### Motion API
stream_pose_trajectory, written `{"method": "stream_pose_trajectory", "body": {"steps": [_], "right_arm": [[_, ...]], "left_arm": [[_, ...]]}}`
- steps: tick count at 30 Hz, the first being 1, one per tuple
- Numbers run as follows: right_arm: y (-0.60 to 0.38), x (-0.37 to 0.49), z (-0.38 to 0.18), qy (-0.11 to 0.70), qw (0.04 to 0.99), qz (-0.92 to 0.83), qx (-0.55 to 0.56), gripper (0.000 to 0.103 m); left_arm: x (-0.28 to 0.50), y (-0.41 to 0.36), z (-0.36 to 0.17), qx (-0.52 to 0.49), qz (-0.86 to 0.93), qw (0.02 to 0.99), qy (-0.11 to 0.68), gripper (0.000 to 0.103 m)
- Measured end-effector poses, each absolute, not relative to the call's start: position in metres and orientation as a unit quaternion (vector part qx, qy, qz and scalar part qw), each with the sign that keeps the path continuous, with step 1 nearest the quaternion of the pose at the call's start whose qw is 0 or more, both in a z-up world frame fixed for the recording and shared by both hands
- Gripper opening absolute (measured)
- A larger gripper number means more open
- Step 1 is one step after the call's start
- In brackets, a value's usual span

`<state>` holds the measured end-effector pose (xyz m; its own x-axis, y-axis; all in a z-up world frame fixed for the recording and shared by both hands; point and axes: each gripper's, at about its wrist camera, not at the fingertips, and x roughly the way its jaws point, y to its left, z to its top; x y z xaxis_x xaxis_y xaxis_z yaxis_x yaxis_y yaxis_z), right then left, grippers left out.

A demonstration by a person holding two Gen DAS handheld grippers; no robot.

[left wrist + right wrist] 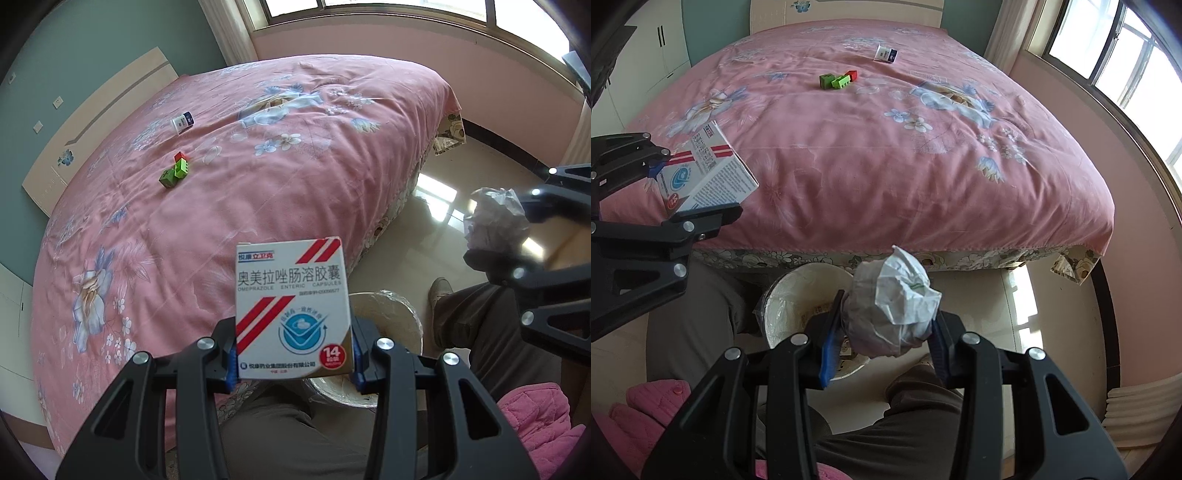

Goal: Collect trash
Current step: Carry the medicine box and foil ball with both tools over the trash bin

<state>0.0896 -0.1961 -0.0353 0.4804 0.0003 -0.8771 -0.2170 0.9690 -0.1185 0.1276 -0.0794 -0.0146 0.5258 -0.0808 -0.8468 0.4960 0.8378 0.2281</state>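
Observation:
My left gripper (293,354) is shut on a white medicine box (293,306) with red stripes, held upright above the floor by the bed's edge. The same box (709,173) shows at the left of the right wrist view. My right gripper (886,332) is shut on a crumpled white paper ball (894,306), which also appears at the right of the left wrist view as a paper ball (495,218). A white lined trash bin (798,299) stands on the floor under both grippers; the bin (391,314) sits just behind the box.
A bed with a pink floral cover (886,147) fills the background. On it lie green and red toy blocks (836,79) and a small white bottle (885,54). A person's legs in brown trousers (912,435) and a pink sleeve (646,410) flank the bin.

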Motion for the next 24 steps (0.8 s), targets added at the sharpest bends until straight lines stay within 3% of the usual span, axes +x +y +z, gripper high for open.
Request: {"method": "stream_pose_trajectory", "body": {"steps": [24], "right_arm": [[-0.179,0.112,-0.179,0.621,0.77,0.107,-0.096,0.042]], "left_arm": [[0.145,-0.067,-0.145,0.199,-0.149,0.783,0.571,0.046]]}}
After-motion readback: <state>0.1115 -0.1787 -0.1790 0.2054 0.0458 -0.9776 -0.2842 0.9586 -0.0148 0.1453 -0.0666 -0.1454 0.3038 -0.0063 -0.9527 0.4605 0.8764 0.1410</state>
